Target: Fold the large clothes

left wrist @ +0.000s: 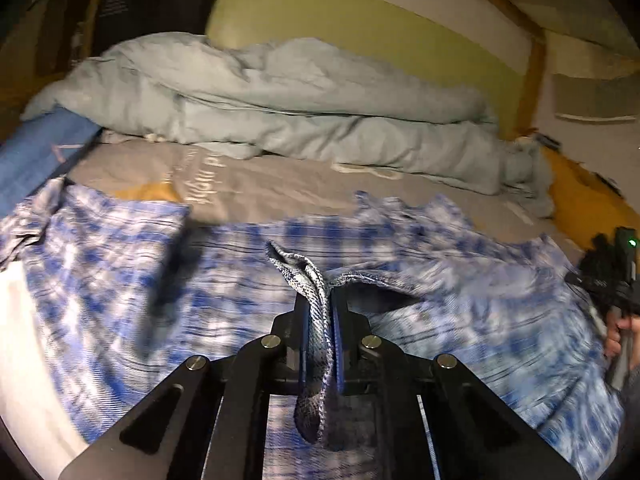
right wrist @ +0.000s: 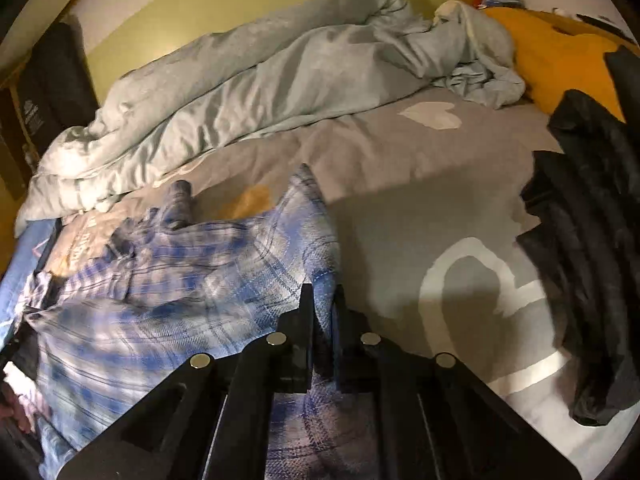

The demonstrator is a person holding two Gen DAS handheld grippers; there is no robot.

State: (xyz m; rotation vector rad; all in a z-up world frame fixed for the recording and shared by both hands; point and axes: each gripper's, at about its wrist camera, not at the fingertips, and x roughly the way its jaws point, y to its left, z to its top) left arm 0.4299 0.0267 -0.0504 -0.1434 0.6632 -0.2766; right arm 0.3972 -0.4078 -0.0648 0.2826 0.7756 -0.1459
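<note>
A blue and white plaid shirt [left wrist: 120,280] lies spread across a grey bed cover [left wrist: 260,184]. My left gripper [left wrist: 320,304] is shut on a hem of the shirt, and a fold of the cloth stands up between its black fingers and hangs down behind them. In the right wrist view the same plaid shirt [right wrist: 160,288] lies to the left, and my right gripper [right wrist: 322,304] is shut on its right edge. That right gripper [left wrist: 612,276] also shows at the far right of the left wrist view, held in a hand.
A crumpled pale blue duvet [left wrist: 280,96] is heaped along the far side of the bed against a green wall. A dark garment [right wrist: 580,264] lies on the cover to the right. A yellow pillow [right wrist: 560,56] sits at the far right corner.
</note>
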